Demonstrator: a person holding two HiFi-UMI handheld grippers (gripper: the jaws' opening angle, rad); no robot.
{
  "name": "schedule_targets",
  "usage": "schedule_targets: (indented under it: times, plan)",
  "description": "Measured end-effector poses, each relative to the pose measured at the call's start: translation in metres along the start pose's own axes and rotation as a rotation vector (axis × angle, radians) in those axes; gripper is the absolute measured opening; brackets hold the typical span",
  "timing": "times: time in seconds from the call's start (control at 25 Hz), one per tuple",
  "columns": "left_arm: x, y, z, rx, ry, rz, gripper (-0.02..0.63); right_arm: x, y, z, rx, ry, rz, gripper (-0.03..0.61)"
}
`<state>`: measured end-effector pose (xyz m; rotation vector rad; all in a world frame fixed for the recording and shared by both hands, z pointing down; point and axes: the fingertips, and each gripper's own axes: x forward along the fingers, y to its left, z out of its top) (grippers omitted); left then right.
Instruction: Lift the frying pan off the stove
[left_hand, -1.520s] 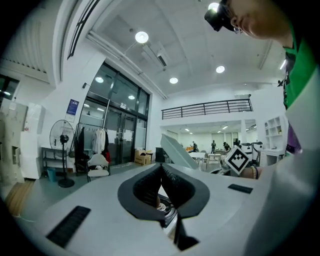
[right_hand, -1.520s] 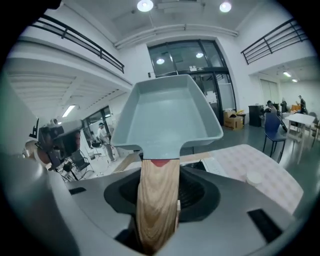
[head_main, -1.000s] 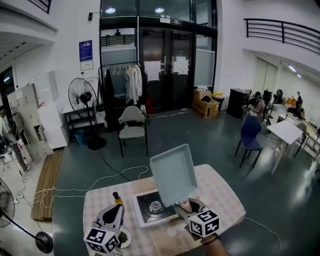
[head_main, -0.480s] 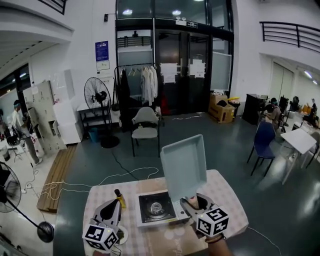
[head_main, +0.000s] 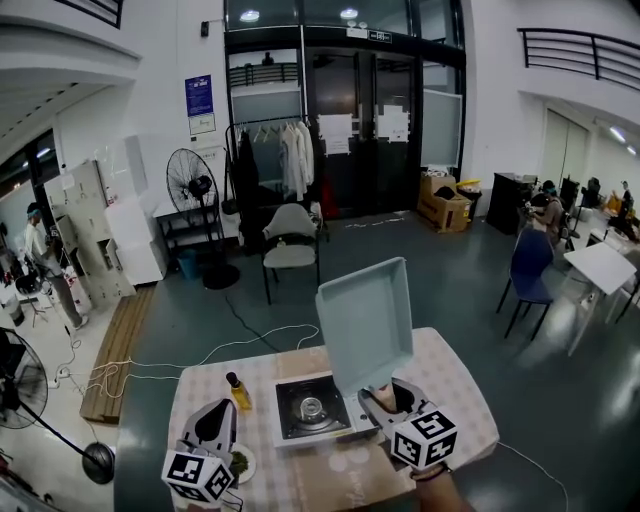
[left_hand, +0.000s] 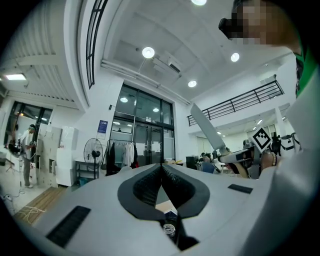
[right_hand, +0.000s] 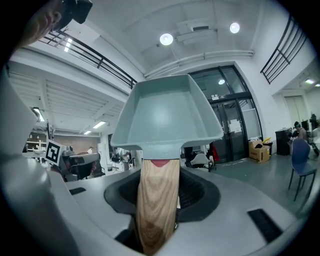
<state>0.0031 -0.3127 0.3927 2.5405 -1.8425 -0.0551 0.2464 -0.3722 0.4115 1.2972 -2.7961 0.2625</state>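
Observation:
The frying pan (head_main: 365, 325) is square and pale teal, with a wooden handle (head_main: 381, 398). It hangs in the air, tipped up steeply, above the right edge of the portable stove (head_main: 310, 408). My right gripper (head_main: 388, 402) is shut on the handle (right_hand: 157, 205), and the pan's bowl (right_hand: 167, 117) rises just beyond its jaws. My left gripper (head_main: 217, 418) stays low over the table's front left, its jaws (left_hand: 161, 175) shut with nothing between them. In the left gripper view the pan (left_hand: 205, 125) and the right gripper (left_hand: 247, 156) show off to the right.
A checked cloth covers the table (head_main: 455, 395). A small bottle with a dark cap (head_main: 238, 392) stands left of the stove, and a plate of greens (head_main: 241, 463) lies by the left gripper. Beyond the table are a chair (head_main: 291, 252), a fan (head_main: 195, 190) and floor cables.
The pan stays held in the air by the right gripper and sits slightly higher in view. The left gripper has hardly moved. The head camera shifted a little.

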Motion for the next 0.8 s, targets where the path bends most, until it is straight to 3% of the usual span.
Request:
schedule_targets:
  times: [0.8]
  plan:
    - [0.001,-0.021,0.001,0.009,-0.005,-0.021,0.023,-0.014,0.004,-0.004,0.015,-0.003,0.007,0.175]
